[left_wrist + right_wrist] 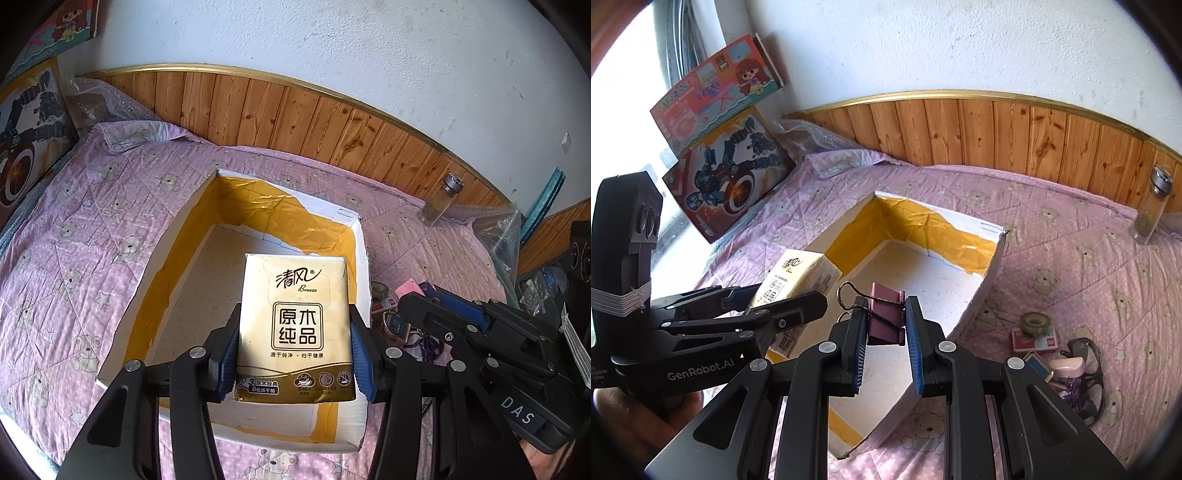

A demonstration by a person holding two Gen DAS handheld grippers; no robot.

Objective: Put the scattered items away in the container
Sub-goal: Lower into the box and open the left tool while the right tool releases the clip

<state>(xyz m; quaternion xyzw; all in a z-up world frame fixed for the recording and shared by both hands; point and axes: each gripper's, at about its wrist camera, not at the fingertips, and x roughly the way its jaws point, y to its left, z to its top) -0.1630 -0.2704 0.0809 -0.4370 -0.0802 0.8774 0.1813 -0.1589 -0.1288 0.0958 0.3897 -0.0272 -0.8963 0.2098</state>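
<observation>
Over the open box (364,258) on the bed (1071,266), the left gripper (293,343) has its jaws clamped on a tissue pack (295,325) and the right gripper (886,321) on a binder clip (885,317), both apparently held ready to drop inside.

Home bedroom, teddy-bear quilted bed (92,221), wood-panelled wall (997,136)
</observation>
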